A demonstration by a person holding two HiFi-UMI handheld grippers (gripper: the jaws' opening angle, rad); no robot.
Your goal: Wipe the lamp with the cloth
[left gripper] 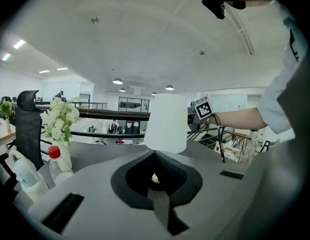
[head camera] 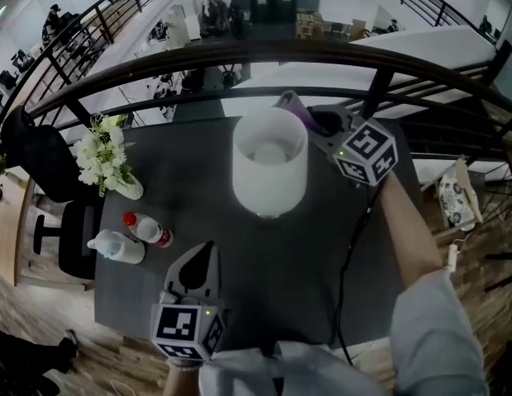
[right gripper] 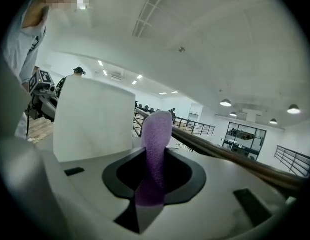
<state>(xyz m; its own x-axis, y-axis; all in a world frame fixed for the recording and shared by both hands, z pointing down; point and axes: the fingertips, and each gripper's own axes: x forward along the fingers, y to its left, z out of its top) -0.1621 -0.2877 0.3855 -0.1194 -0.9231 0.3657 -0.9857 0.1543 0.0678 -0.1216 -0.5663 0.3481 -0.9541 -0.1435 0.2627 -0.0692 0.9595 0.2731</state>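
The lamp [head camera: 269, 162] has a white cylindrical shade and stands mid-table on the dark table [head camera: 281, 279]. My right gripper [head camera: 304, 112] is at the shade's far right side, shut on a purple cloth [head camera: 290, 103] that lies by the rim. In the right gripper view the cloth [right gripper: 156, 144] sticks up out of the right gripper [right gripper: 154, 151], with the shade [right gripper: 92, 119] just to its left. My left gripper [head camera: 206, 247] hovers over the near table, pointed at the lamp, apart from it. Seen along the left gripper [left gripper: 155, 155], its jaws are together with nothing in them, and the shade [left gripper: 167, 123] stands ahead.
A vase of white flowers [head camera: 103, 159], a red-capped bottle [head camera: 149, 229] and a white spray bottle [head camera: 116, 246] stand at the table's left. A black cable [head camera: 351, 254] runs down the right side. A black office chair [head camera: 41, 163] is left of the table, with a dark railing [head camera: 239, 56] behind it.
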